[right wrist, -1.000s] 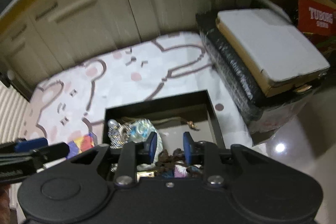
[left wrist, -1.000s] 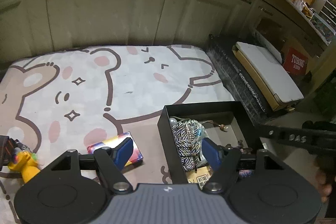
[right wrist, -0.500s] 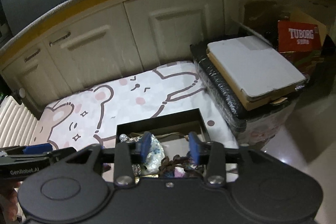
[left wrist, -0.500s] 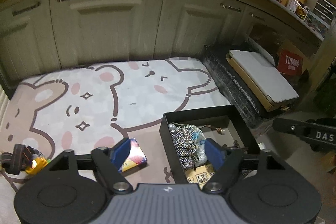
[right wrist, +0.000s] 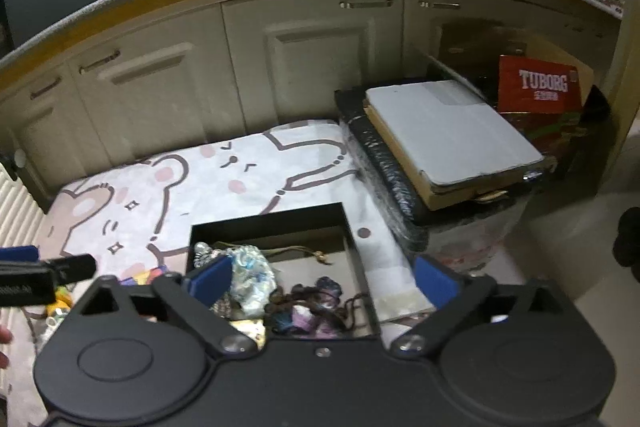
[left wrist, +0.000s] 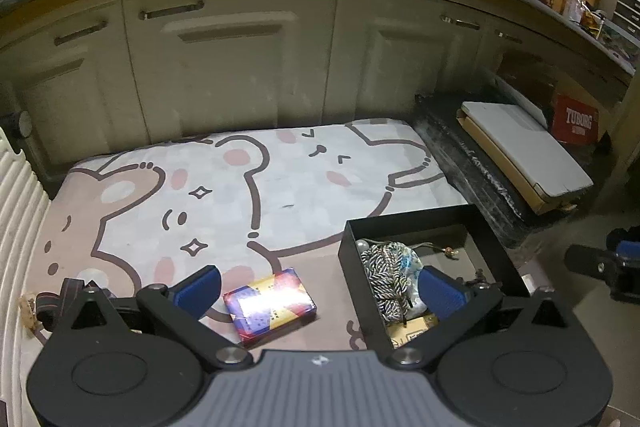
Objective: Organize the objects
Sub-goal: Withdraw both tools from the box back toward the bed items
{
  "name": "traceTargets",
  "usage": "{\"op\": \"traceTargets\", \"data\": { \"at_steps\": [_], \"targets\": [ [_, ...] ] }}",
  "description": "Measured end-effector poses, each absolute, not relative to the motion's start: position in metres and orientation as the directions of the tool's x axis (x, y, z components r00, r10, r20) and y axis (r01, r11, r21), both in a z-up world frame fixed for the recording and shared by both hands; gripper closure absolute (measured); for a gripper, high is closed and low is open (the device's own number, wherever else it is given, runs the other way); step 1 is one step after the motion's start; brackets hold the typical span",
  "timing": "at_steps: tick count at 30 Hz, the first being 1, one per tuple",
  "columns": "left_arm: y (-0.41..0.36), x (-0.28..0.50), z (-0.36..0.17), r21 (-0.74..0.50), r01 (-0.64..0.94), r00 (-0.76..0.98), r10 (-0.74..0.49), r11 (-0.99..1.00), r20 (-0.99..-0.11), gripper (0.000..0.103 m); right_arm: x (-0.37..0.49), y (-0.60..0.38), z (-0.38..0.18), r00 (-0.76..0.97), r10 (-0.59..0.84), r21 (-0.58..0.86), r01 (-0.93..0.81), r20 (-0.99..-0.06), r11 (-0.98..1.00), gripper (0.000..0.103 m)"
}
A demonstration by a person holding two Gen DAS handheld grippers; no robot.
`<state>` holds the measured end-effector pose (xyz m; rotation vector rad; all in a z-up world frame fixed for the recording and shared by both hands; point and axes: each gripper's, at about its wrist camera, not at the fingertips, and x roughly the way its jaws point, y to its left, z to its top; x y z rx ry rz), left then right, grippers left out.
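Observation:
A black open box (left wrist: 404, 222) sits on the bear-print mat (left wrist: 240, 187) and holds a striped cord bundle (left wrist: 390, 273), a shiny wrapped item and small trinkets. It also shows in the right wrist view (right wrist: 268, 221), with purple and dark trinkets (right wrist: 310, 311) inside. A colourful small box (left wrist: 269, 303) lies on the mat left of the black box. My left gripper (left wrist: 318, 287) is open and empty, high above both. My right gripper (right wrist: 323, 281) is open and empty above the black box.
Cream cabinet doors (left wrist: 240, 75) run behind the mat. A black wrapped stack with a flat grey-topped carton (right wrist: 448, 131) stands to the right, a red Tuborg box (right wrist: 538, 87) behind it. A strap and small items (left wrist: 60, 297) lie at the mat's left edge.
Both grippers have risen and pulled back from the black box. The right gripper's jaws have opened wide. The left gripper has stayed open.

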<state>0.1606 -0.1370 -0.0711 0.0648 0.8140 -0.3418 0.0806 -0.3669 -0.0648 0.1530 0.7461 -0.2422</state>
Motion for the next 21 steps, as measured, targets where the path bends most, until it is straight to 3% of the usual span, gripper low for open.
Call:
{"op": "traceTargets", "data": {
  "at_steps": [21],
  "targets": [
    [-0.114, 0.164, -0.075, -0.097, 0.302, 0.616, -0.272, 0.948, -0.739, 0.000, 0.092, -0.362, -0.076, 0.692, -0.164, 0.061, 0.288, -0.703, 0.956, 0.000]
  ]
}}
